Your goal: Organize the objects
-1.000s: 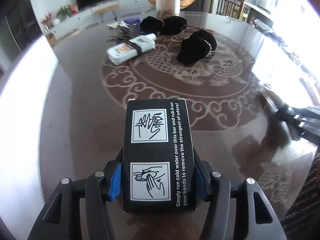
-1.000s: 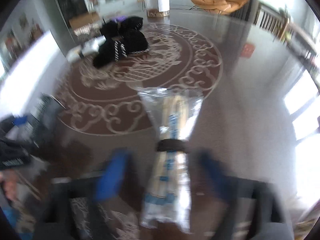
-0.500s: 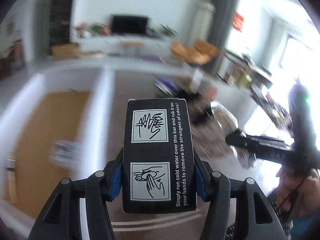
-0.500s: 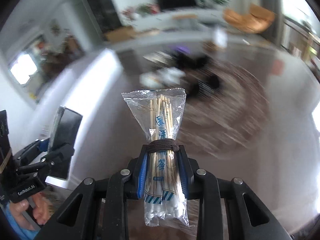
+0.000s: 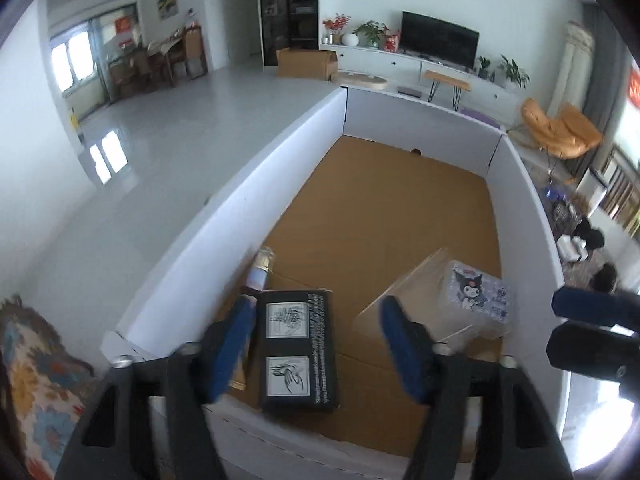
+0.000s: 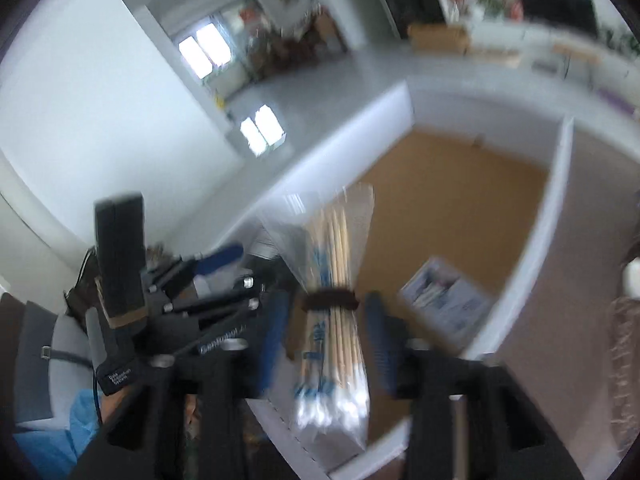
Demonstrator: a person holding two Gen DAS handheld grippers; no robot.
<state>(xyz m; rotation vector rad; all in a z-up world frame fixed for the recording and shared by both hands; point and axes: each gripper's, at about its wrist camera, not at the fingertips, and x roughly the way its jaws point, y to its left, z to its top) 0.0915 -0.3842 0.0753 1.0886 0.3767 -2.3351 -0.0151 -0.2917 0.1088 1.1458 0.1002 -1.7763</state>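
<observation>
My left gripper (image 5: 318, 344) hangs over a big white-walled box (image 5: 240, 216) with a brown cardboard floor. Its jaws are opening. The black box with hand pictograms (image 5: 298, 350) lies between them, close to the left finger, and the right pad is well clear of it. In the right wrist view my right gripper (image 6: 328, 334) is over the same white-walled box (image 6: 556, 208), its jaws opening too. The clear bag of cotton swabs (image 6: 332, 272), tied with a dark band, stands between the pads with a gap on each side. The view is blurred.
Inside the box lie a cartoon-printed plastic pack (image 5: 476, 296), a cardboard piece (image 5: 404, 292) and a small bottle (image 5: 262, 268). The right gripper (image 5: 592, 326) shows at the right edge. A patterned cloth (image 5: 36, 360) is on the left, and an orange chair (image 5: 560, 132) stands beyond.
Both grippers have swung from the patterned table over to the white-walled box. Both pairs of jaws have opened. The black box has slipped lower, and the swab bag is no longer pinched.
</observation>
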